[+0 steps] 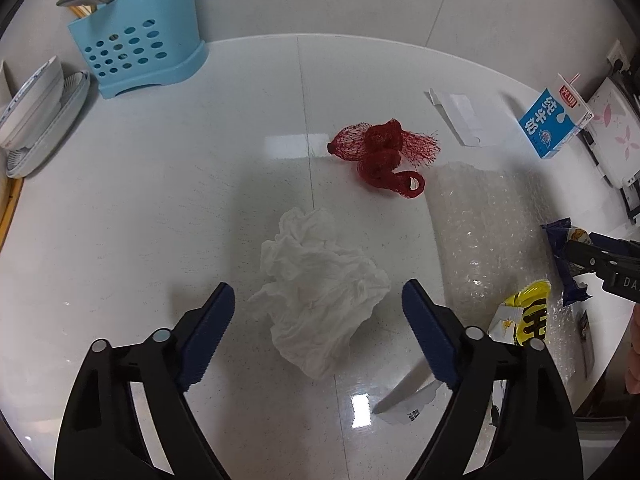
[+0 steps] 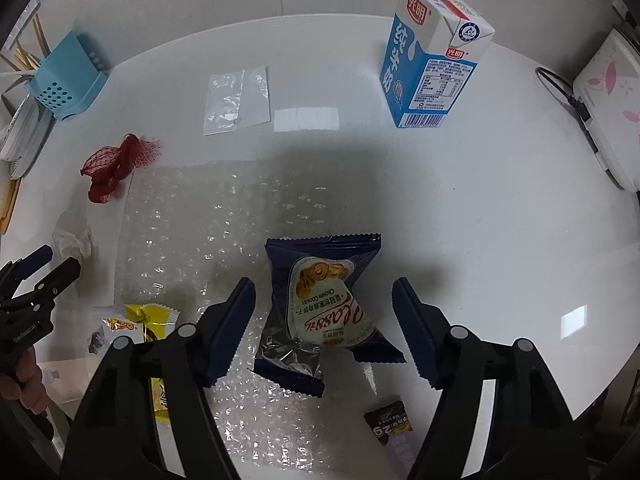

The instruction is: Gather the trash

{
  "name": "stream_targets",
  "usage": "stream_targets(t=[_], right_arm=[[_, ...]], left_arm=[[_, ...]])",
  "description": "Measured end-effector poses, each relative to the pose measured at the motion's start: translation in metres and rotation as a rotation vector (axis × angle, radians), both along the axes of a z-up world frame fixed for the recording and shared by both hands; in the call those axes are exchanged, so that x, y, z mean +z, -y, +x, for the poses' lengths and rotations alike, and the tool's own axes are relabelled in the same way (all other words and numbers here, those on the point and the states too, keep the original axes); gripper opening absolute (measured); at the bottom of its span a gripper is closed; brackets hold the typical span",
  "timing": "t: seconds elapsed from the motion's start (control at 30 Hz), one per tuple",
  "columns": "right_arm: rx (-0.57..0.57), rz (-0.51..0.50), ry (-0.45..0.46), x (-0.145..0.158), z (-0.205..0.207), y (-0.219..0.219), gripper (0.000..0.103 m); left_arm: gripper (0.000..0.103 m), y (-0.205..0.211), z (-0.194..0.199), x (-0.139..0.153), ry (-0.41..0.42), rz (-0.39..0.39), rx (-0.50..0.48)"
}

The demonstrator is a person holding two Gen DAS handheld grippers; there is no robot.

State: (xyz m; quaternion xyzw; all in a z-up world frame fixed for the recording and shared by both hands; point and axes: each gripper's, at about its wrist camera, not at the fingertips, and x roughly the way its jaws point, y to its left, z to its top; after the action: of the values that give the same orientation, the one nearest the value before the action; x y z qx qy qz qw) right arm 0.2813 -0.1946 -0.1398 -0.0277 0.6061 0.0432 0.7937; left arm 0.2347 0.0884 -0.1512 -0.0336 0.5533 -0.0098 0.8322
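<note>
My left gripper [image 1: 318, 300] is open, its jaws on either side of a crumpled white tissue [image 1: 316, 292] on the white table. A red mesh net [image 1: 380, 156] lies beyond it. My right gripper [image 2: 324, 298] is open around a dark blue cookie wrapper [image 2: 320, 312] that lies partly on a sheet of bubble wrap [image 2: 200, 220]. The right gripper also shows at the right edge of the left wrist view [image 1: 576, 250], by the wrapper [image 1: 560, 236]. A yellow snack wrapper [image 2: 150, 316] lies at the bubble wrap's near left corner. A blue milk carton [image 2: 432, 56] stands at the back.
A blue utensil holder [image 1: 140, 44] and stacked bowls and plates [image 1: 36, 116] stand at the back left. A flat clear packet [image 2: 236, 98] lies mid-table. A small dark wrapper [image 2: 390, 420] is near the front edge. A white appliance [image 2: 608, 96] with a cable sits at the right. A paper scrap [image 1: 404, 404] lies under the left gripper.
</note>
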Motion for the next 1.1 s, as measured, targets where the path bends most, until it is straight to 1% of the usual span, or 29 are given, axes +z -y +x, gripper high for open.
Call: stream_targets(t=[0.17,0.23,0.27,0.33,0.37,0.4,0.43,0.47,0.5,0.63,0.7,1.1], right_arm=[[0.0,0.005,-0.034,-0.006,0.002,-0.002,0.054],[-0.004,0.005,-0.045,-0.008,0.003,-0.003,0.046],[-0.005,0.007,-0.053,-0.01,0.003,-0.003,0.044],[-0.004,0.012,-0.065,-0.013,0.003,-0.004,0.036],[-0.004,0.009,-0.068,-0.014,0.004,-0.005,0.034],[-0.003,0.0,-0.066,-0.014,0.004,-0.005,0.031],[-0.003,-0.003,-0.065,-0.014,0.004,-0.005,0.027],[-0.004,-0.004,-0.064,-0.013,0.005,-0.005,0.025],[-0.004,-0.006,-0.062,-0.013,0.005,-0.005,0.02],[-0.012,-0.015,-0.05,-0.011,0.005,-0.003,0.011],[-0.02,-0.013,-0.042,-0.009,0.005,0.0,0.01],[-0.048,-0.006,-0.001,0.004,-0.004,0.013,0.009]], left_arm=[[0.059,0.003,0.002,-0.003,-0.014,0.007,-0.01],[0.046,0.005,0.003,-0.005,-0.026,0.006,-0.013],[0.042,0.005,0.003,-0.006,-0.03,0.008,-0.014],[0.022,0.006,0.002,-0.008,-0.046,0.015,-0.016],[0.018,0.006,0.002,-0.008,-0.045,0.028,-0.016],[0.012,0.006,0.001,-0.009,-0.047,0.033,-0.014],[0.009,0.005,0.001,-0.009,-0.05,0.029,-0.009],[0.008,0.003,0.001,-0.009,-0.051,0.022,-0.003],[0.007,0.001,0.001,-0.008,-0.05,0.013,0.004],[0.006,-0.001,0.001,-0.004,-0.044,0.003,0.014],[0.006,0.0,-0.001,-0.002,-0.037,0.005,0.011],[0.006,0.01,-0.006,0.018,-0.003,0.021,-0.006]])
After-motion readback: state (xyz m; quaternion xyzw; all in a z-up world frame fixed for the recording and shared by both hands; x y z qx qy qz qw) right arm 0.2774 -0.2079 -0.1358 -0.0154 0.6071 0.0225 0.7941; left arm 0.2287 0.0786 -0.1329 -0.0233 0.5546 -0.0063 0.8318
